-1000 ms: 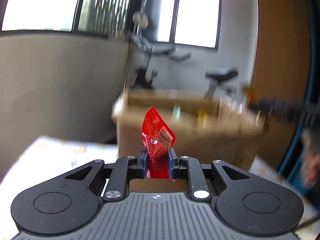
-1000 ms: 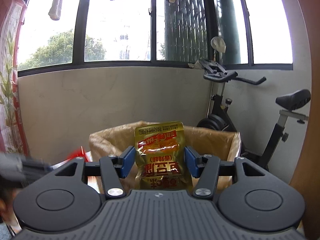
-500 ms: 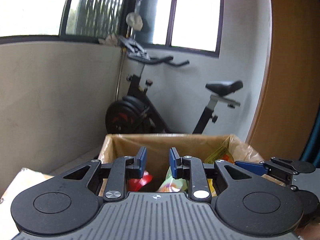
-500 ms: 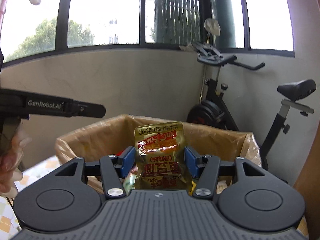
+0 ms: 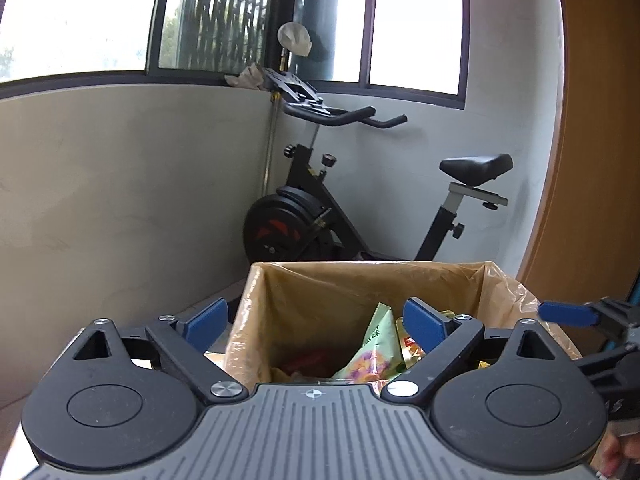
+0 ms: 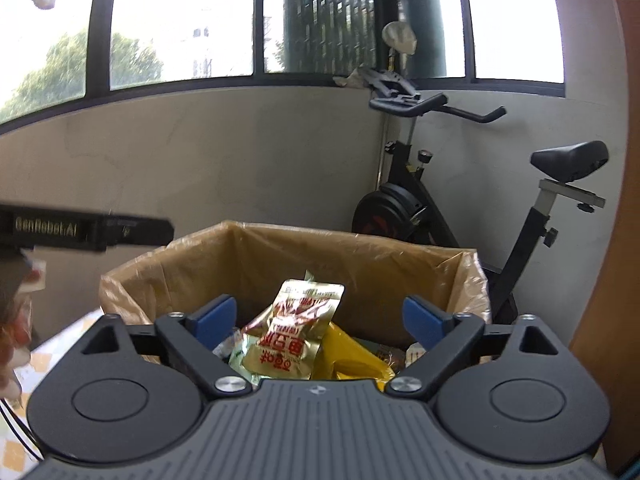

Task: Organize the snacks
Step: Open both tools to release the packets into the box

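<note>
Inside one lined box (image 6: 360,256), one gold packet (image 6: 296,332), one green (image 5: 374,344).

Black left gripper (image 5: 316,322) and black right gripper (image 6: 320,320), blue-padded jaws just opened wide, nothing gripped, both tilted slightly down.

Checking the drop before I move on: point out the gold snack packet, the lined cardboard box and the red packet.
gold snack packet (image 6: 298,330), right wrist view, printed front.
lined cardboard box (image 6: 320,258), right wrist view, far inner wall.
red packet (image 5: 306,362), left wrist view, visible top.
</note>
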### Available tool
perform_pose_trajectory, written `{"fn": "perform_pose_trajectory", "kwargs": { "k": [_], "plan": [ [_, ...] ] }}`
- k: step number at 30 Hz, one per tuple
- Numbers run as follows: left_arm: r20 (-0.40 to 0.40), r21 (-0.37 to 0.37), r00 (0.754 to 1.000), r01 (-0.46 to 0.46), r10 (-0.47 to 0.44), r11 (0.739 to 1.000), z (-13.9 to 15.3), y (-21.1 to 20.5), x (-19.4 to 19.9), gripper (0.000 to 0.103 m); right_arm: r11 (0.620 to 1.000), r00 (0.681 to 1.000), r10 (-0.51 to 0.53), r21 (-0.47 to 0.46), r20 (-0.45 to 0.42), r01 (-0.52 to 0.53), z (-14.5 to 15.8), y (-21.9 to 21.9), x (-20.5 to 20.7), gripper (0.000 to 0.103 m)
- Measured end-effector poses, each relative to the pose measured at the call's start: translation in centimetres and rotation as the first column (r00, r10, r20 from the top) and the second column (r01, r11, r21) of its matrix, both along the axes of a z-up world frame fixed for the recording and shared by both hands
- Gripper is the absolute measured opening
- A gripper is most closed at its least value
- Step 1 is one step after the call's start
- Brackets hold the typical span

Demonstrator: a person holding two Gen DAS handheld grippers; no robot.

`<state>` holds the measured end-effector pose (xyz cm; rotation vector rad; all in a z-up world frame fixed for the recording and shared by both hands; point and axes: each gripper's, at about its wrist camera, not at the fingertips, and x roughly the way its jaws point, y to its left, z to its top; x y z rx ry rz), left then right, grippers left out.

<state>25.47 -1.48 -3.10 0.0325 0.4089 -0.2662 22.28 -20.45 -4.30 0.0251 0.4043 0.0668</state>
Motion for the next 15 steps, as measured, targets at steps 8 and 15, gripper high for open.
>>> {"fn": "perform_pose_trajectory", "kwargs": {
  "k": [8,15],
  "plan": [
    [0.015,-0.021,1.000,-0.013,0.013,1.000,1.9,0.8,-2.5,0.098,0.997,0.999,-0.036,0.070,0.026,0.034,2.9,-0.2,-2.5,0.103],
    [0.038,-0.026,0.999,-0.032,0.032,0.999,3.4,0.6,-4.3,0.098,0.997,0.997,-0.059,0.054,0.049,0.056,5.0,0.8,-5.1,0.103]
  ]
}}
